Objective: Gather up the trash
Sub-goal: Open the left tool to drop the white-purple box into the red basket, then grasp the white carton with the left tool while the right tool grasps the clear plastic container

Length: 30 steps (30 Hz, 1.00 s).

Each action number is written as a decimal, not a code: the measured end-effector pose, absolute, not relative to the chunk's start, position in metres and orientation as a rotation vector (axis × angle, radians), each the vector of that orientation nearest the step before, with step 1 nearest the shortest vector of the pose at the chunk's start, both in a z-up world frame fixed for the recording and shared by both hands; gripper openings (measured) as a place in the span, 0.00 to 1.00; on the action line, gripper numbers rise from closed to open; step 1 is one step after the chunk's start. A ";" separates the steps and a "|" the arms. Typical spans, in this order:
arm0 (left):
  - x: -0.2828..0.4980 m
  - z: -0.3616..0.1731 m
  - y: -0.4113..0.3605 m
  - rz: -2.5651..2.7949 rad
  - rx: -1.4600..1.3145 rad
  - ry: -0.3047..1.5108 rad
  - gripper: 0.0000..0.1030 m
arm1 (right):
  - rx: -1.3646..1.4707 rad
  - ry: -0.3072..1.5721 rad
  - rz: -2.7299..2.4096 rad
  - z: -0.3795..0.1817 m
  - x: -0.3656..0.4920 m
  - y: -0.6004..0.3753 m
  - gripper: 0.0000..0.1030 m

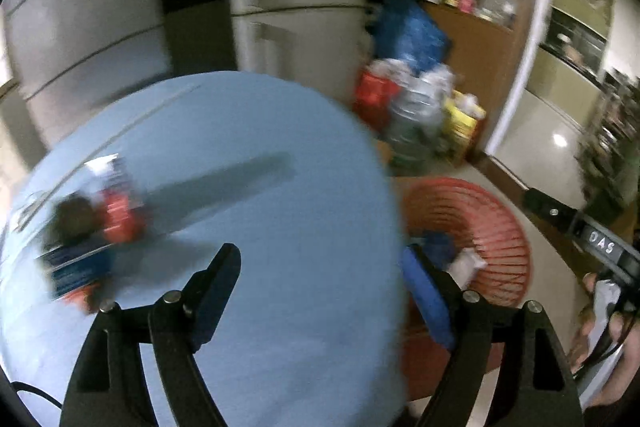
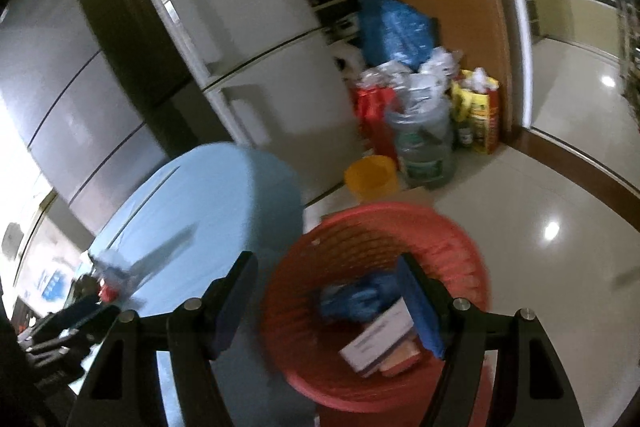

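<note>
A kitchen with a shiny tiled floor, a white fridge and a round light-blue table fills both blurred views. The left gripper hangs over the table's near edge with its 2 fingers spread wide and nothing between them; its left finger sits above the tabletop and its blue-padded right finger overlaps the table edge and the basket beyond. On the far left of the table lies a blurred heap of trash: a red packet, something dark and round, and a blue-and-white flat pack, too smeared to name further. The right gripper is over the red basket, which stands on the floor just beside the table, and its fingers are likewise wide apart and empty. Inside the basket lie a crumpled blue bag, a white box and an orange item partly under the box. Behind the basket stand a yellow bucket and a large water bottle, with a pile of bags stacked against a wooden cabinet.
</note>
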<state>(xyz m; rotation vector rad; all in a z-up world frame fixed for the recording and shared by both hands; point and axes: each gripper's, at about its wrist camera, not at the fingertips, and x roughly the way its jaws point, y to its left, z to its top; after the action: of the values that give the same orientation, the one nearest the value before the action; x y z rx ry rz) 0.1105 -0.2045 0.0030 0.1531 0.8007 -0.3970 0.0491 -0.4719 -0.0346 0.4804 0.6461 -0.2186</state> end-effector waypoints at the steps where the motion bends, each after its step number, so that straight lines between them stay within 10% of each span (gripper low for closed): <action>1: 0.110 0.003 -0.185 -0.365 0.149 0.793 0.81 | 0.469 0.658 -0.191 -0.036 0.055 -0.458 0.73; 23: 0.210 -0.049 0.020 -0.315 -0.055 0.926 0.90 | 0.274 0.762 -0.003 -0.036 0.093 -0.328 0.73; 26: 0.208 -0.048 0.023 -0.306 -0.057 0.891 0.55 | 0.251 0.769 0.005 -0.034 0.098 -0.318 0.73; 30: 0.197 -0.045 0.034 -0.308 -0.073 0.876 0.52 | 0.219 0.787 0.038 -0.036 0.110 -0.298 0.73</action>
<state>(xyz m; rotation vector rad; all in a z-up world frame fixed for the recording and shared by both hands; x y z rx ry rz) 0.1972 0.0339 -0.0453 -0.0730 0.8764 -0.3081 0.1098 -0.2978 -0.0361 0.2193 0.7871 0.0385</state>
